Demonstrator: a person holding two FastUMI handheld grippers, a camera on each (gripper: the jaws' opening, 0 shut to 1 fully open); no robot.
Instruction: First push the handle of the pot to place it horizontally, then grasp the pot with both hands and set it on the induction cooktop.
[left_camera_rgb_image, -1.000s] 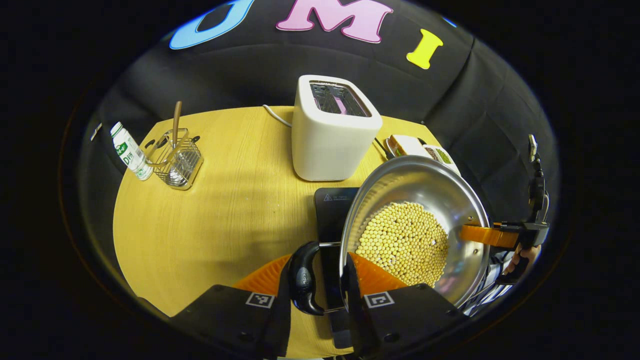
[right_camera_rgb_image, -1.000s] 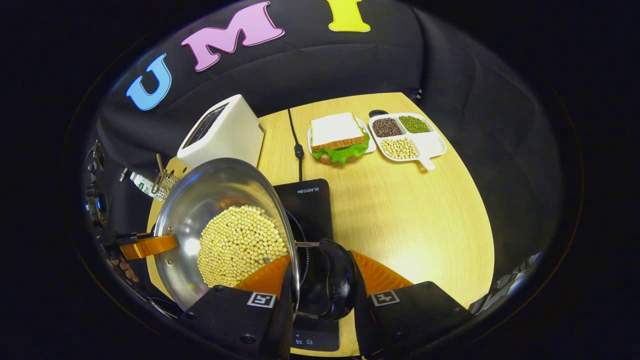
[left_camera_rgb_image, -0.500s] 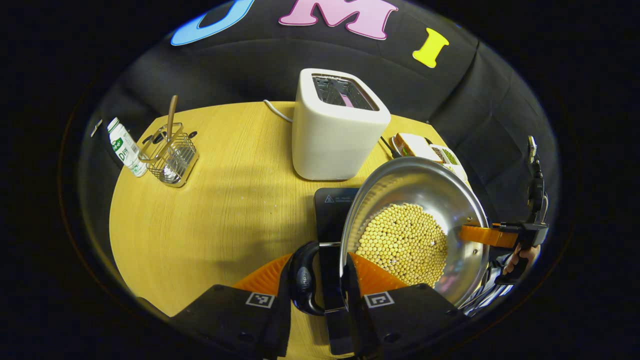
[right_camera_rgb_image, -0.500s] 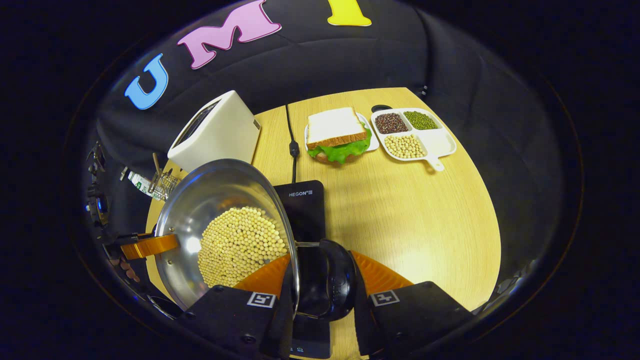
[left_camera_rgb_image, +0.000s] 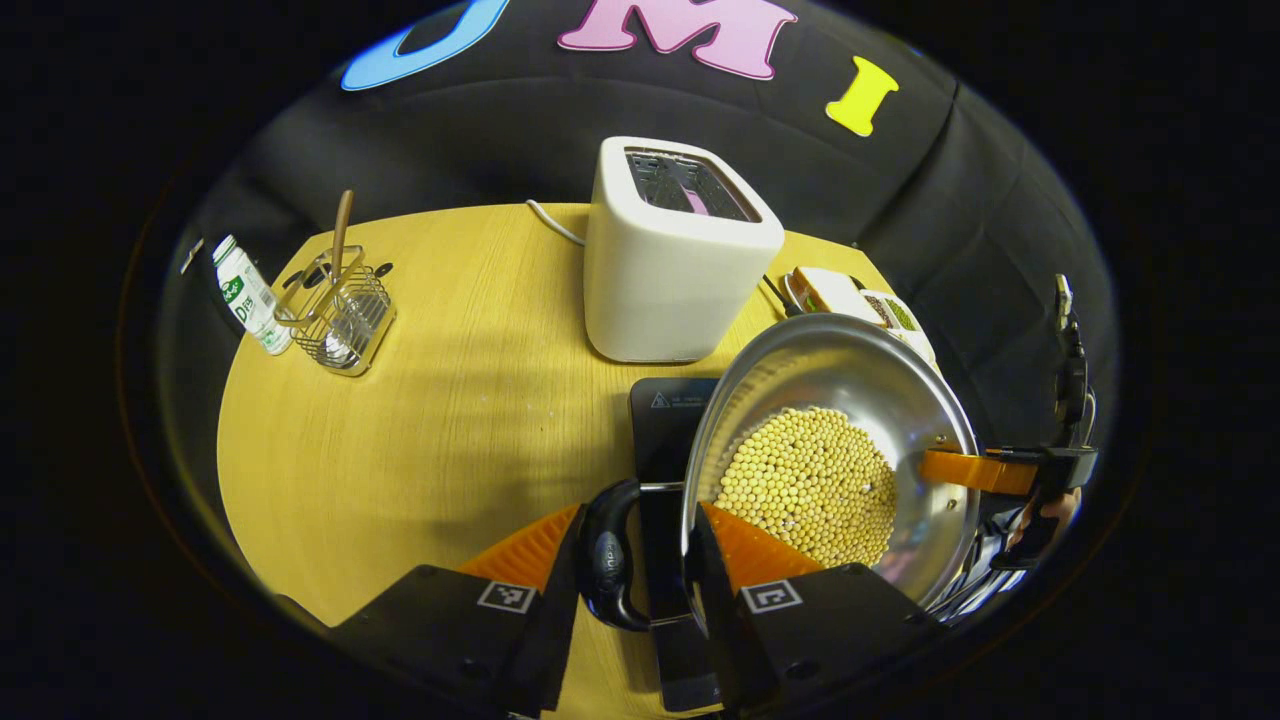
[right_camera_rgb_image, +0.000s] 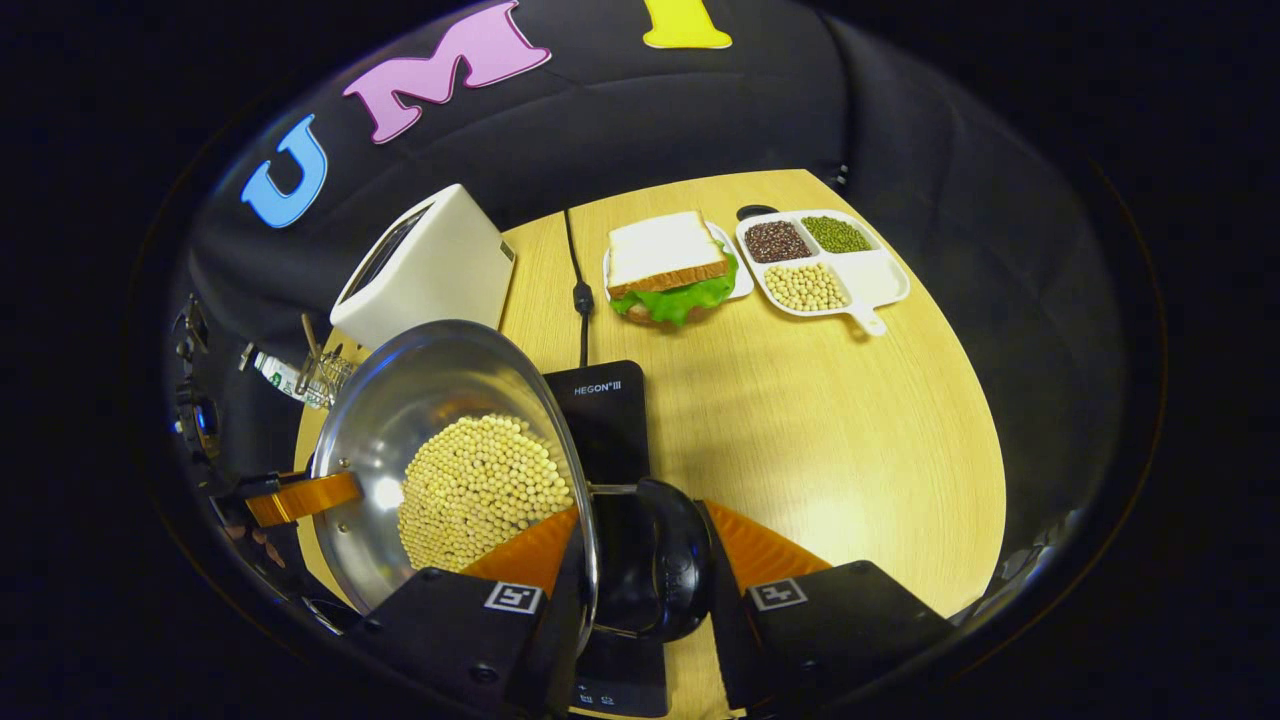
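In the left gripper view, the left gripper (left_camera_rgb_image: 640, 560) is at the bottom of the frame, and its jaws are narrow, closed around the black side handle (left_camera_rgb_image: 605, 558) of the pot (left_camera_rgb_image: 905, 400). One finger is on the outer side of the handle loop and the other is against the pot wall. The pot is a steel one, filled with pale yellow beans (left_camera_rgb_image: 808, 485), and it sits in the lower right of the frame, over the black induction cooktop (left_camera_rgb_image: 668, 420). I cannot tell if the bottom of the pot touches the cooktop. At the right edge of this view the right gripper (left_camera_rgb_image: 1010, 470) is on the far rim of the pot, with a hand (left_camera_rgb_image: 1040, 515) behind it.

In the right gripper view, the right gripper (right_camera_rgb_image: 645, 570) is at the bottom centre, and its jaws are also closed on the other black handle (right_camera_rgb_image: 675, 565) of the pot (right_camera_rgb_image: 400, 400), which is in the lower left here.

On the yellow bench (right_camera_rgb_image: 830, 420), a white toaster (left_camera_rgb_image: 670, 255) stands behind the cooktop. A sandwich (right_camera_rgb_image: 668, 265) and a divided tray (right_camera_rgb_image: 868, 275) with grains are in the upper centre of the right gripper view. A small bottle (left_camera_rgb_image: 245, 305) and a wire basket (left_camera_rgb_image: 340, 315) are at the upper left of the left gripper view.
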